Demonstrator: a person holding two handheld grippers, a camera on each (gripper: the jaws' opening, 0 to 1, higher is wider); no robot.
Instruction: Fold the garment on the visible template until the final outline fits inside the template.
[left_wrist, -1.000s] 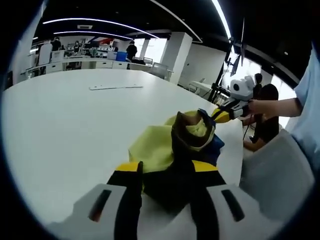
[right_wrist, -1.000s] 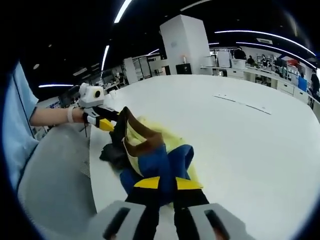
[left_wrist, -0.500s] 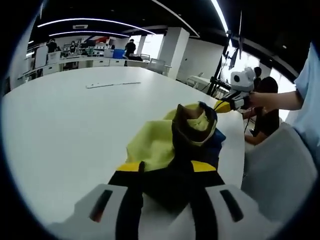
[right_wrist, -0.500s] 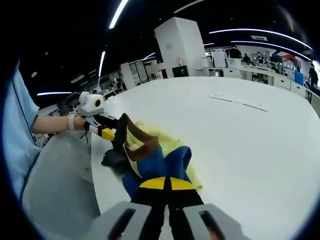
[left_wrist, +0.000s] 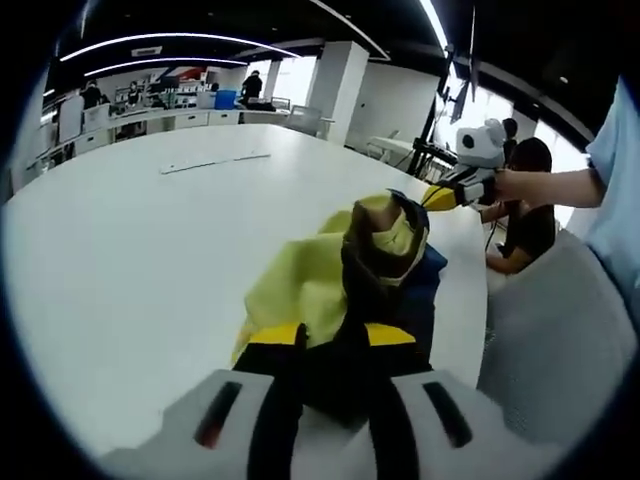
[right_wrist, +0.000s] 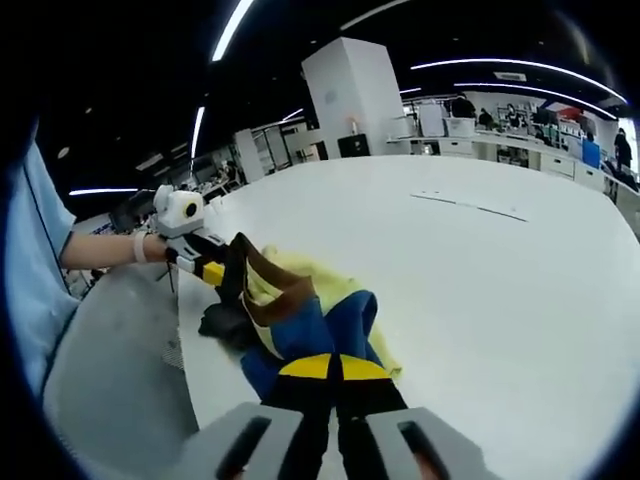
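A: Left gripper (left_wrist: 335, 345) state?
B: Clenched on the garment (left_wrist: 345, 270). Dark fabric is seen pinched between its yellow-tipped jaws at the bottom of the left gripper view.

A: Right gripper (right_wrist: 335, 368)?
B: Also clamped on the garment (right_wrist: 300, 315); the jaws are pressed together over a blue fold. The same gripper is seen from the left gripper view (left_wrist: 440, 196), at the far end of the cloth, held by a hand (left_wrist: 520, 187).

A: Garment position?
B: Bunched up and lifted between the two grippers, close to the near edge of the white counter (left_wrist: 130, 260). Yellow, blue, brown and dark panels are visible. The lower folds are resting on the counter (right_wrist: 480, 290); the brown-trimmed part is raised.

A: Left gripper as seen from the right gripper view?
B: The left gripper (right_wrist: 215, 272) is seen at the far end of the garment, touching dark and brown fabric, with a wrist (right_wrist: 110, 250) behind it.

A: Template?
B: A thin pale outline (left_wrist: 205, 161) is seen farther out on the counter, well apart from the garment; it is also seen in the right gripper view (right_wrist: 470, 205). Whether it is the template cannot be told.

A: Background?
B: Desks and people are seen far behind, under ceiling light strips (right_wrist: 228, 30).
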